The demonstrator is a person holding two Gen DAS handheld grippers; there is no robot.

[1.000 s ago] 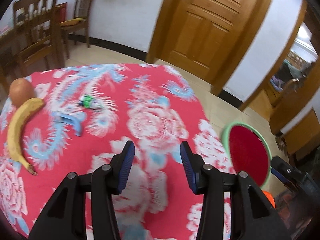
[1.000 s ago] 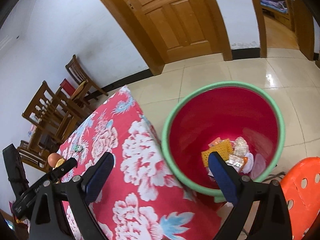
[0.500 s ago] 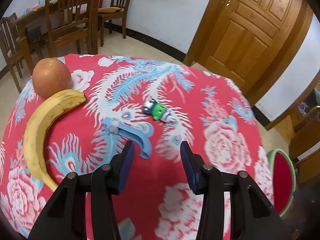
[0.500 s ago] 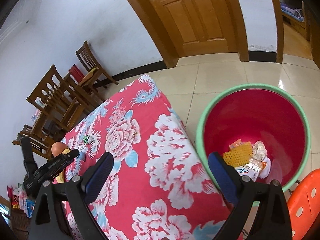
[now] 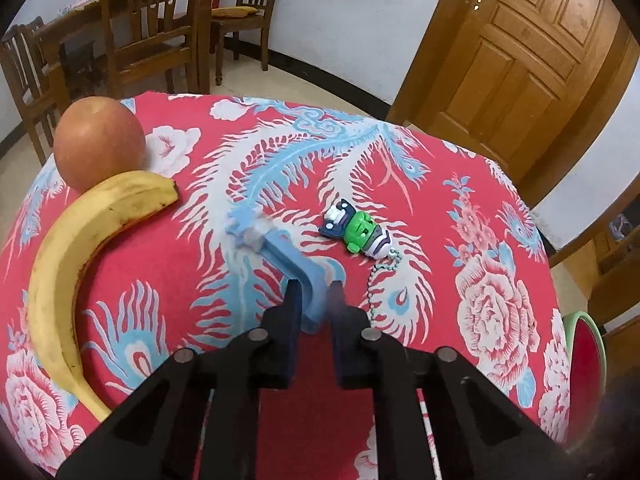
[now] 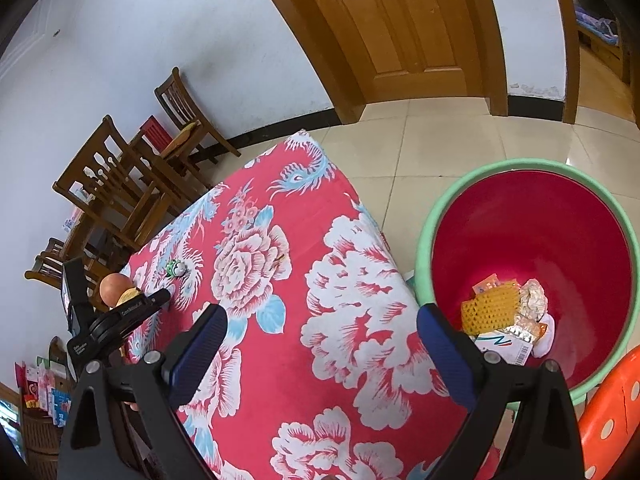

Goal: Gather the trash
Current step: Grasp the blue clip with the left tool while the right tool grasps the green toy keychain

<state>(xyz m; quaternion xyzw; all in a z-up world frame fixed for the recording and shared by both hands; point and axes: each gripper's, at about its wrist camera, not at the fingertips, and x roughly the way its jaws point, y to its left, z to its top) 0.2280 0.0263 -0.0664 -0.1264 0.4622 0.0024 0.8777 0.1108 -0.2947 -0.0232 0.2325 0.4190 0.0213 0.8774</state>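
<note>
The blue plastic stick [image 5: 280, 250] lies mid-table on the floral tablecloth [image 5: 492, 280], its near end pinched in the just-closed left gripper [image 5: 314, 300]. The right gripper [image 6: 320, 344] gapes wide beside the red bin [image 6: 532, 240].

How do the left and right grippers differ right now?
The left gripper has just closed its jaws on the blue plastic piece lying on the tablecloth; the right gripper stands wide open and holds nothing. The left is by the banana; the right hangs near the bin. Both have blue pads.
</note>
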